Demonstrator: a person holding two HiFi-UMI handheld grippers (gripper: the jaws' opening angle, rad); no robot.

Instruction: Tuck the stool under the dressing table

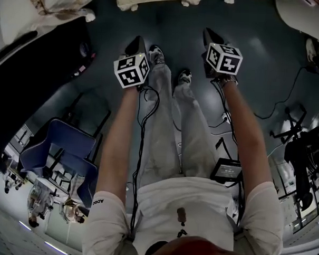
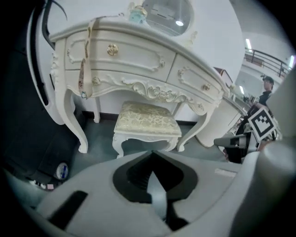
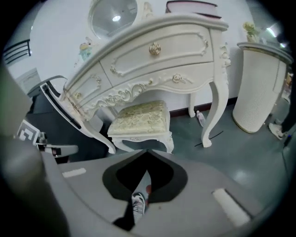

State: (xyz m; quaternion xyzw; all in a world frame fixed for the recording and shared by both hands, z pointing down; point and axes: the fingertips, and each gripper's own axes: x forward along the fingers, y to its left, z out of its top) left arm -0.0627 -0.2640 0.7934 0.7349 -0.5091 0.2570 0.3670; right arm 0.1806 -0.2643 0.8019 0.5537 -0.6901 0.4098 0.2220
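Okay, so both of your tools are clamped shut on nothing right now. In the left gripper view the left gripper (image 2: pixel 152 156) has its jaws pressed together with only floor showing behind them. It's the same with the right gripper (image 3: pixel 147 156) in its own view, except a bit of your shoe peeks through under the tips. From the head view you're holding both out in front of you on straight arms, left gripper (image 1: pixel 135 44) and right gripper (image 1: pixel 209 35), over the dark grey-green floor (image 1: pixel 257 65) and well clear of the furniture.

The cream upholstered stool with carved white legs (image 2: pixel 147 121) stands on the floor in the knee gap of the ornate white dressing table with gold knobs (image 2: pixel 121 52). It's between the table's curved front legs, with its seat just below the carved apron. The right gripper view shows the stool (image 3: pixel 139 118) and the dressing table (image 3: pixel 159 52) the same way. How far in the seat goes, I can't tell.

An oval mirror (image 2: pixel 167 16) stands on the tabletop, and a lace ribbon (image 2: pixel 85 62) hangs over the left drawer front. A white ribbed cylindrical bin (image 3: pixel 259 88) stands to the table's right, and a blue chair (image 1: pixel 63 146) sits off to your left.
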